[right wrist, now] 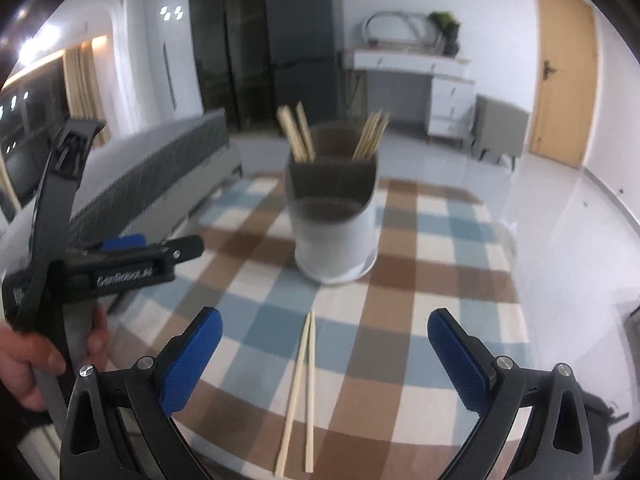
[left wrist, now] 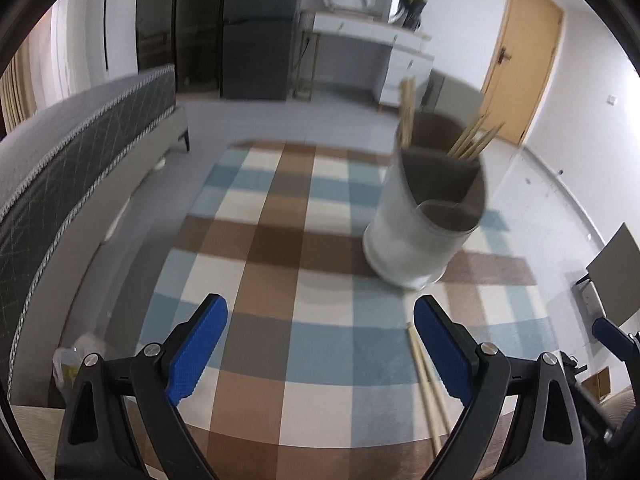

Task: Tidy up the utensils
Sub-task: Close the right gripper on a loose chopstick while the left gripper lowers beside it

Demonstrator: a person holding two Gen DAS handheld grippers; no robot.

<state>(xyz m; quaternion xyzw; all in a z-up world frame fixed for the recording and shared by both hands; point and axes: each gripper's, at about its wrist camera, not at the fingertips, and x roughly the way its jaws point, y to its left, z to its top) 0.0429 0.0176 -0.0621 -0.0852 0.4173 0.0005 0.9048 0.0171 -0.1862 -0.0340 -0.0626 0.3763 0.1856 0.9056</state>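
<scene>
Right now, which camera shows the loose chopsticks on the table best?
The right wrist view: the pair of chopsticks lies full length on the checked tablecloth, centred between the open right hand-held gripper fingers. The left wrist view shows only part of them, running behind a finger.

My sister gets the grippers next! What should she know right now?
Left gripper: open, holding nothing.
Right gripper: open, holding nothing, pointed at the loose pair of pale wooden chopsticks.
That pair lies on the checked blue, brown and cream tablecloth, in front of the white round utensil holder with grey compartments.
Done: chopsticks already stand in the holder's two back compartments.
Left: pick up the loose pair and drop it in the holder.
</scene>
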